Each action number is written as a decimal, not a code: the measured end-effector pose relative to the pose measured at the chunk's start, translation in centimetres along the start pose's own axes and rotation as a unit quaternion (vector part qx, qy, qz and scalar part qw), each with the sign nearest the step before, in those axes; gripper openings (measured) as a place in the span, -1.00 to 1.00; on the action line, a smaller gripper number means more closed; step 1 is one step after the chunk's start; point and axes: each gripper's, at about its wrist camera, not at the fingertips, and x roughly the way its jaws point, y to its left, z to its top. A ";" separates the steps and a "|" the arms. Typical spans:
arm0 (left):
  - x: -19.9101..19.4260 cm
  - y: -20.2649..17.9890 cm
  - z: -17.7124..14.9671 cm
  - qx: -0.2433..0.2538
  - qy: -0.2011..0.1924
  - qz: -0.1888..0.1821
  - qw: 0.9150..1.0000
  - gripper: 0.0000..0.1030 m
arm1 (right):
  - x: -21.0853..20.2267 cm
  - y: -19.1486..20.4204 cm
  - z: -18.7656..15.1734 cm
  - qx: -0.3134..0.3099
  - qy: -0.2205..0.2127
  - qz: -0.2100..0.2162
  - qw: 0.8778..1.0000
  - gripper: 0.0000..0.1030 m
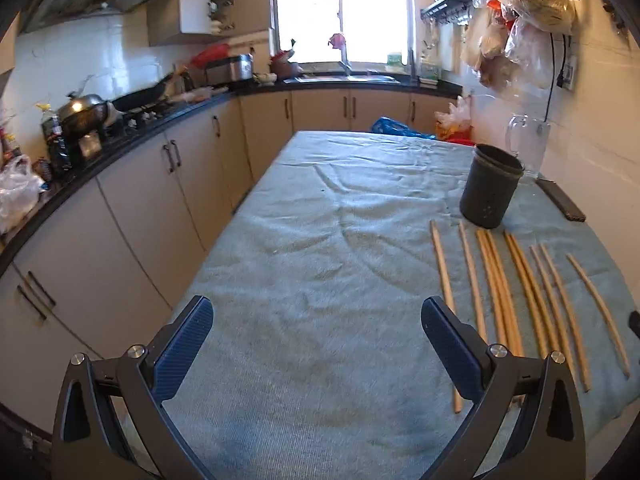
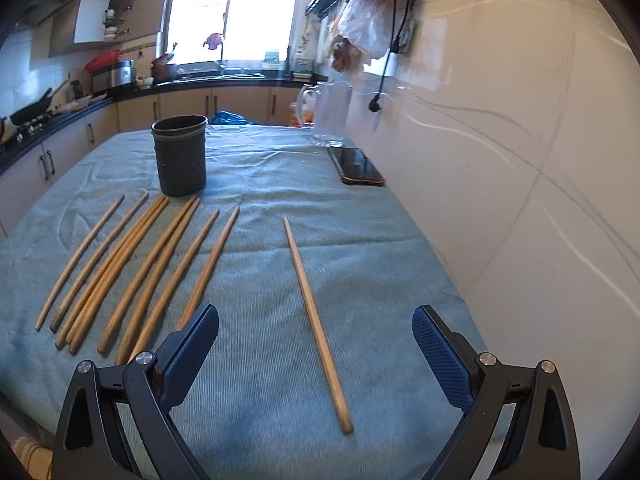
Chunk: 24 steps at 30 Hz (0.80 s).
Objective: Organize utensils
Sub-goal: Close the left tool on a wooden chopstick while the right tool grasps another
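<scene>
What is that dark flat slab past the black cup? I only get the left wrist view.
Observer: It is a phone, lying screen up on the cloth just in front of the glass jug.
Operator: And where is the other tool?
Observer: The right gripper hangs above the cloth with its fingers wide apart, holding nothing. The lone chopstick lies on the cloth between them.
</scene>
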 end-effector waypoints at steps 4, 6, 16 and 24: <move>2.1 -0.4 2.7 -0.002 0.042 -0.041 0.998 0.98 | 2.8 -1.2 2.0 -0.003 0.017 0.035 0.999 0.92; 3.4 -1.1 3.8 0.001 0.063 -0.051 0.997 0.78 | 4.6 -1.9 3.1 0.006 0.041 0.054 0.998 0.86; 12.1 -8.2 6.5 0.065 0.151 -0.095 0.982 0.05 | 12.5 -1.0 6.2 -0.037 0.135 0.081 0.987 0.13; 18.4 -11.1 6.7 0.077 0.212 -0.126 0.966 -0.20 | 16.0 -1.5 6.8 -0.024 0.193 0.082 0.977 -0.03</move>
